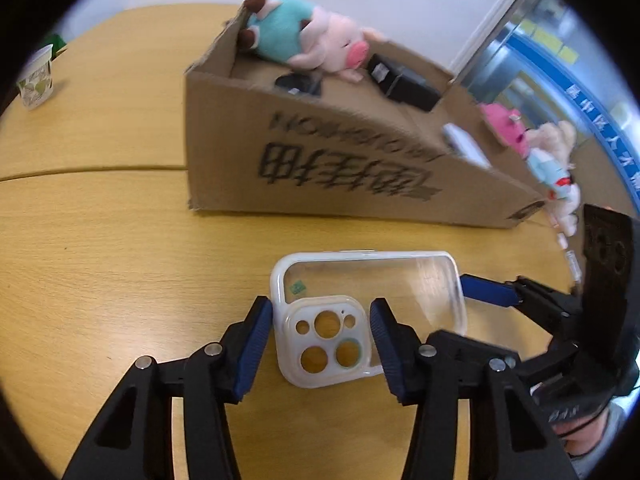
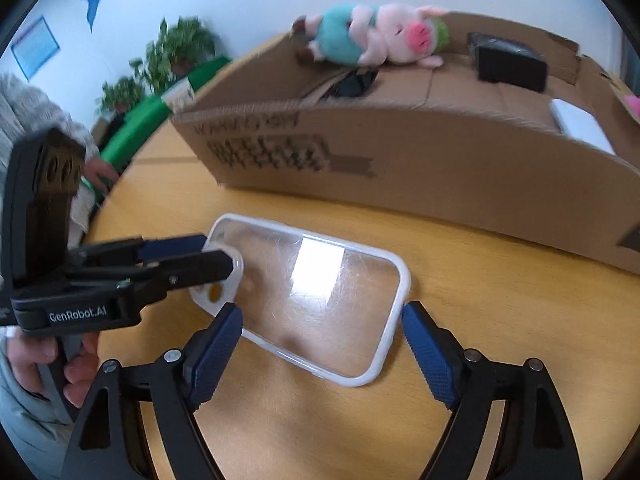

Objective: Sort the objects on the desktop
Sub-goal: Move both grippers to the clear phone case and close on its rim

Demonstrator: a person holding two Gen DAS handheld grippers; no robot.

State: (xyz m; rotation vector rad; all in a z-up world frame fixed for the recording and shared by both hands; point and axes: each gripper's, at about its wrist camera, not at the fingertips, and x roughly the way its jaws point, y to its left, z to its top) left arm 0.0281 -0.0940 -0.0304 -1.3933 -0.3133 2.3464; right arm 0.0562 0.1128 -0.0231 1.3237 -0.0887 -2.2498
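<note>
A clear phone case (image 1: 372, 292) with a white rim lies flat on the wooden table; it also shows in the right wrist view (image 2: 320, 300). My left gripper (image 1: 322, 322) is open, its blue pads on either side of the case's camera-cutout end, close to its edges. My right gripper (image 2: 322, 320) is open around the case's other end, pads a little apart from the rim. In the left wrist view the right gripper's fingers (image 1: 492, 292) reach in at the case's right end.
A cardboard box (image 1: 320, 168) stands behind the case, holding a pink pig plush (image 1: 308, 36), a black box (image 1: 400, 80), a dark flat item and a white item. More plush toys (image 1: 548, 160) lie at its right. A paper cup (image 1: 36, 80) stands far left.
</note>
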